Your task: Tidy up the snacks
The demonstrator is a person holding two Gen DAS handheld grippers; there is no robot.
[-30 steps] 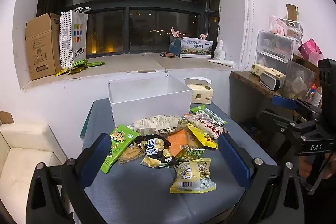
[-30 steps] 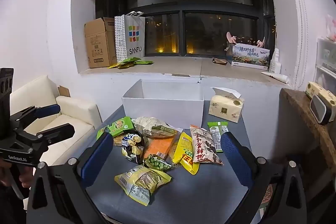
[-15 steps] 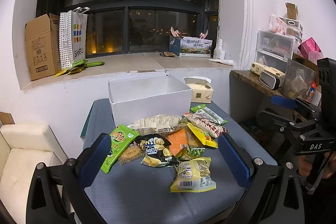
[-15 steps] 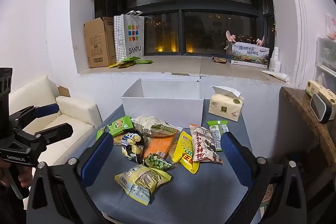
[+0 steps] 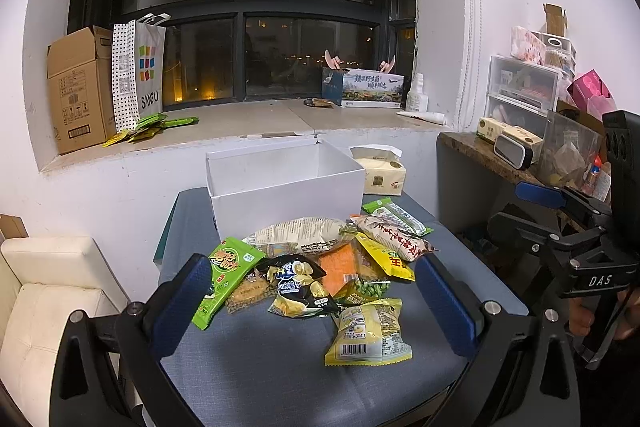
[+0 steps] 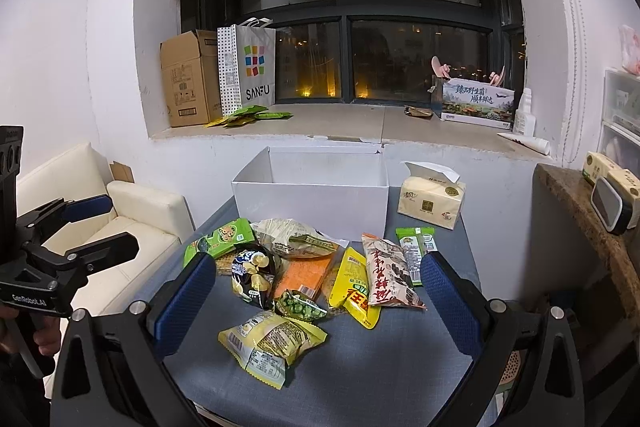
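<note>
Several snack packets lie in a heap on the blue-grey table (image 5: 260, 367) (image 6: 360, 367): a yellow packet (image 5: 370, 331) (image 6: 272, 341) nearest me, a black chips bag (image 5: 298, 285) (image 6: 252, 275), a green packet (image 5: 222, 275) (image 6: 220, 237), an orange one (image 5: 338, 267) (image 6: 304, 273). Behind the heap an open white box (image 5: 284, 183) (image 6: 312, 193) looks empty. My left gripper (image 5: 312, 307) (image 6: 100, 227) and right gripper (image 6: 316, 307) (image 5: 528, 209) both hover open before the near table edge, holding nothing.
A tissue pack (image 5: 380, 173) (image 6: 432, 201) stands right of the box. A cream sofa (image 5: 44, 291) (image 6: 132, 223) is at the left, a stone-topped counter (image 5: 488, 155) (image 6: 588, 219) with storage drawers at the right. The windowsill (image 6: 340, 123) holds a cardboard carton, paper bag and boxes.
Both grippers have barely drifted; the snacks, box and open fingers are as before.
</note>
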